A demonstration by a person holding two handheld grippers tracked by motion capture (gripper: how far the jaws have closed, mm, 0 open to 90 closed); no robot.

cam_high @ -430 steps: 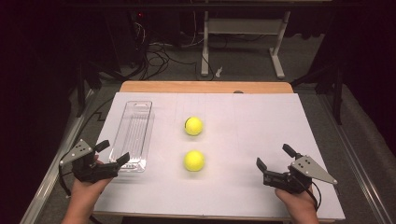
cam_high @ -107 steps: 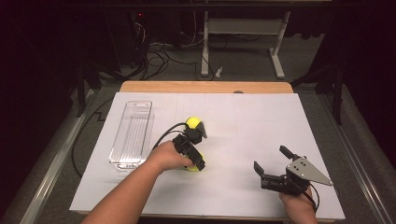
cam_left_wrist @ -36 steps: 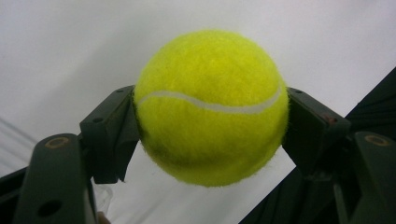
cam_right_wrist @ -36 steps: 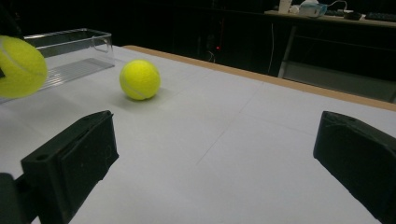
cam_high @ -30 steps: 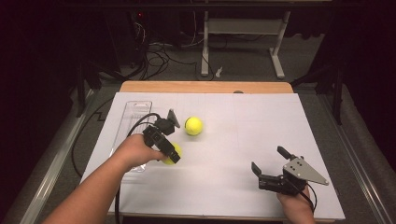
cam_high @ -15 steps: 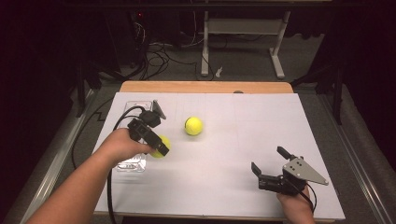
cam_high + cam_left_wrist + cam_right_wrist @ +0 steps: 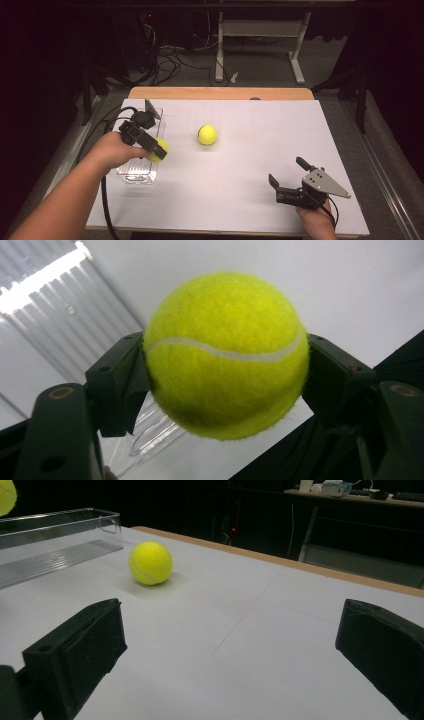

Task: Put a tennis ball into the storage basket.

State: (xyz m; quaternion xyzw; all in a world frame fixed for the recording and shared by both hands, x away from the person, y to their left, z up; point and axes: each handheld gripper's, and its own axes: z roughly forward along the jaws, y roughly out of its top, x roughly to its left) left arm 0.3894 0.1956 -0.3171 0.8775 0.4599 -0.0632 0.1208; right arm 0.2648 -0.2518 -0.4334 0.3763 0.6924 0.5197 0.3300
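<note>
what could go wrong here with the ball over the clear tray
The left claw grips the tennis ball only at its two sides, so the round felt could slip out before release. The ball sits at the clear tray's right edge in the high view; dropped now, it may strike the rim and roll off across the table. A bounce could also nudge the light tray.

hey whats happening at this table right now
A person is working with tongs in each hand. The left tongs are clamped on a yellow tennis ball, held over the right edge of the clear plastic tray at the table's left side. A second tennis ball sits loose on the white table. The right tongs rest open near the front right, holding nothing.
</note>
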